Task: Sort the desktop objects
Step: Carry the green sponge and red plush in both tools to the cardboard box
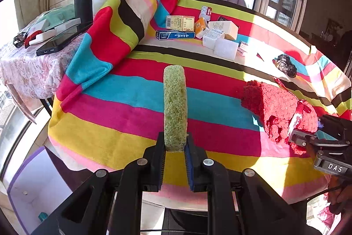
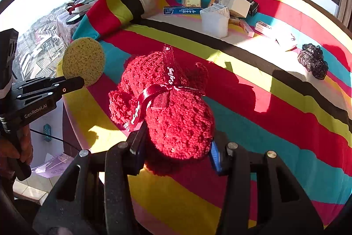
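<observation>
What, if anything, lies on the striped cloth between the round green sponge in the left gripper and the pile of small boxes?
Nothing visible: the round green sponge in the left gripper faces bare striped cloth up to the pile of small boxes.

- left gripper (image 1: 175, 148) is angled down toward the table, jaws squeezed tight on the edge of a round green sponge (image 1: 175, 107) that sticks out edge-on past the fingertips
- right gripper (image 2: 176, 153) also tilts down, jaws about half spread and clamped around a red knit bundle (image 2: 171, 107)
- a hand (image 2: 16, 151) shows at the left edge of the right wrist view, wrapped around the left gripper's handle
</observation>
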`<state>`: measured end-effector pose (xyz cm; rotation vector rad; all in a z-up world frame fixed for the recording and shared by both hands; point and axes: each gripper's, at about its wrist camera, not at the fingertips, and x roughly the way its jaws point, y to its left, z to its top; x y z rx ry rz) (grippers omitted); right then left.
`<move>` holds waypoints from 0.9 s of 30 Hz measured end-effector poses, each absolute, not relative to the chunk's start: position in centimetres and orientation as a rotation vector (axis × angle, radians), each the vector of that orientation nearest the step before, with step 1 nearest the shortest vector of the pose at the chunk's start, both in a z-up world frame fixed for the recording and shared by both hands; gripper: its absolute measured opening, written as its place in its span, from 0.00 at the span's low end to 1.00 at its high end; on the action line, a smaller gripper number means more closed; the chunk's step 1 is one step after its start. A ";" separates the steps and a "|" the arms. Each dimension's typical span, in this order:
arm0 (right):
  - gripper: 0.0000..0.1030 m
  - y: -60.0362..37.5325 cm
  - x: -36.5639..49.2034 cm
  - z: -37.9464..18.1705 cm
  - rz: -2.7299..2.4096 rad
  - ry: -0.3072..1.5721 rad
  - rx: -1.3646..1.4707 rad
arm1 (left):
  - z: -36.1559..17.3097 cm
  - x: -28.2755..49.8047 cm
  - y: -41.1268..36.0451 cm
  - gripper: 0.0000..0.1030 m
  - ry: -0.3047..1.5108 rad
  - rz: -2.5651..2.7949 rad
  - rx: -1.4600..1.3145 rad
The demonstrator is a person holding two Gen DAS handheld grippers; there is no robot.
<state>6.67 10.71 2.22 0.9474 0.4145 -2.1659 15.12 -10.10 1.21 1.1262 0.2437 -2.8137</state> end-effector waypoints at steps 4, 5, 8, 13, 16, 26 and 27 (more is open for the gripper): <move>0.48 9.4 7.8 2.1 -2.131 0.440 0.924 | 1.1 17.1 -11.4 0.16 0.285 -2.790 1.106; 0.48 9.1 7.9 2.0 -2.124 0.444 0.921 | 1.2 17.4 -11.7 0.16 0.297 -2.787 1.100; 0.48 8.5 8.2 1.8 -2.110 0.448 0.920 | 1.0 17.8 -12.2 0.16 0.322 -2.789 1.098; 0.48 8.3 8.5 2.0 -2.116 0.442 0.920 | 1.4 17.7 -12.4 0.16 0.333 -2.788 1.078; 0.48 8.4 8.7 2.3 -2.120 0.433 0.918 | 1.6 17.9 -12.8 0.16 0.329 -2.789 1.070; 0.48 3.9 12.4 2.9 -1.986 0.532 0.833 | 2.3 21.8 -16.2 0.16 0.382 -2.695 1.035; 0.48 3.1 13.2 2.9 -1.954 0.559 0.815 | 2.2 22.4 -16.7 0.16 0.390 -2.676 1.033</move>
